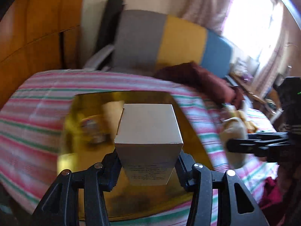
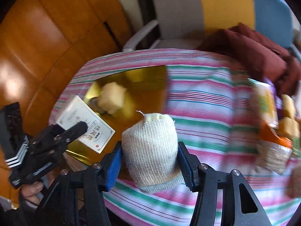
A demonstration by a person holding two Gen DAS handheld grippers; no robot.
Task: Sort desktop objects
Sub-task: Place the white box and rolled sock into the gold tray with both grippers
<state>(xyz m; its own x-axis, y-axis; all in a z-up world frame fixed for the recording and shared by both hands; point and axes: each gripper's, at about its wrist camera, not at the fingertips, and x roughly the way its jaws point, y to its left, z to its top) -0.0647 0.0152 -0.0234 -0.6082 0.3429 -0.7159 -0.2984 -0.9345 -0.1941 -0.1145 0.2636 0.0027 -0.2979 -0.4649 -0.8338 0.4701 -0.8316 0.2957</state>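
Cardboard fills the middle of the left wrist view — a small white box (image 1: 148,141) sits clamped between the jaws of the left gripper (image 1: 148,164), which are partly closed with both pads pressed against its lower sides. Dark print shows on its near face. Beneath it lies a shiny gold tray (image 1: 90,169) on a table covered in a pink, green and white striped cloth (image 1: 28,113). On the tray, at about ten o'clock from the box, are a pale block (image 1: 111,113) and a blurred round item that cannot be made out.

At three o'clock in that view the right gripper (image 1: 230,147) reaches in, holding a rolled white knitted glove (image 1: 233,137). The right wrist view shows the grip plainly — the glove stands upright between the blue-padded jaws, which are partly closed and squeeze its sides over the striped cloth, just beside the tray's edge. At nine o'clock there the left gripper carries the box over the tray, a hand (image 2: 32,190) below it.

A dark red cloth (image 2: 254,50) lies at one o'clock on the table, with snack packets (image 2: 270,131) at three o'clock. A chair (image 2: 188,13) with grey, yellow and blue panels stands behind the table.
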